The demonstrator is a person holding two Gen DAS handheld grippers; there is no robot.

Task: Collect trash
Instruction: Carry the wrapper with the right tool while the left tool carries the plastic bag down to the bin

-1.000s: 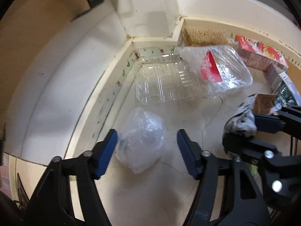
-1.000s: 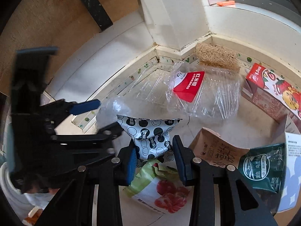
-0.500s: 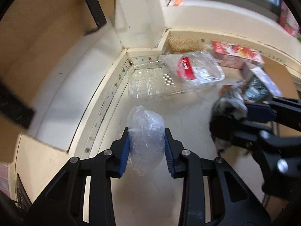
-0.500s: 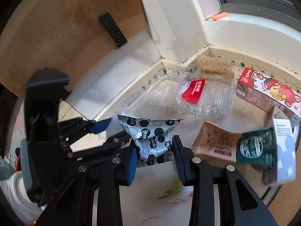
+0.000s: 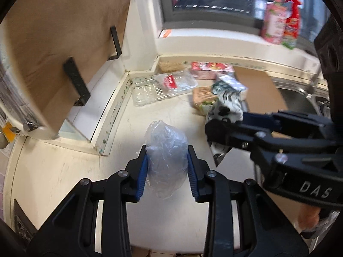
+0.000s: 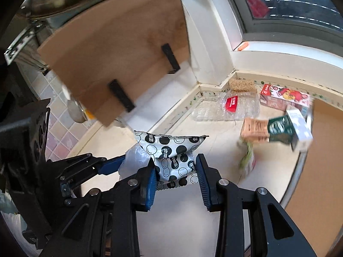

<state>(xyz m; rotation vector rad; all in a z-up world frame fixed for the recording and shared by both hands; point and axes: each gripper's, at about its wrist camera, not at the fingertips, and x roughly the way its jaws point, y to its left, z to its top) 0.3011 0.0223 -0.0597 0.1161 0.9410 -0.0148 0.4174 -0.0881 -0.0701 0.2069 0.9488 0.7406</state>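
My left gripper [image 5: 167, 168] is shut on a crumpled clear plastic bag [image 5: 165, 156] and holds it above the cream counter [image 5: 64, 171]. My right gripper [image 6: 175, 174] is shut on a black-and-white dotted wrapper [image 6: 171, 150], also lifted; the wrapper also shows at the right of the left wrist view [image 5: 225, 109]. The left gripper and its bag [image 6: 133, 160] show just left of the wrapper in the right wrist view. More trash lies in the far corner: a clear plastic tray [image 6: 227, 107] with a red label, a brown pouch [image 6: 254, 128] and a green packet [image 6: 278, 128].
A red carton [image 6: 283, 98] and a white box [image 6: 300, 128] lie by the back wall. A wooden board [image 6: 120, 53] with black brackets leans on the left wall. A brown board [image 5: 257, 90] and a steel sink [image 5: 300, 100] lie to the right. Bottles [image 5: 278, 21] stand on the windowsill.
The left gripper closed on the plastic bag. Both grippers have pulled up and back from the corner with their loads, so the trash pile looks farther away.
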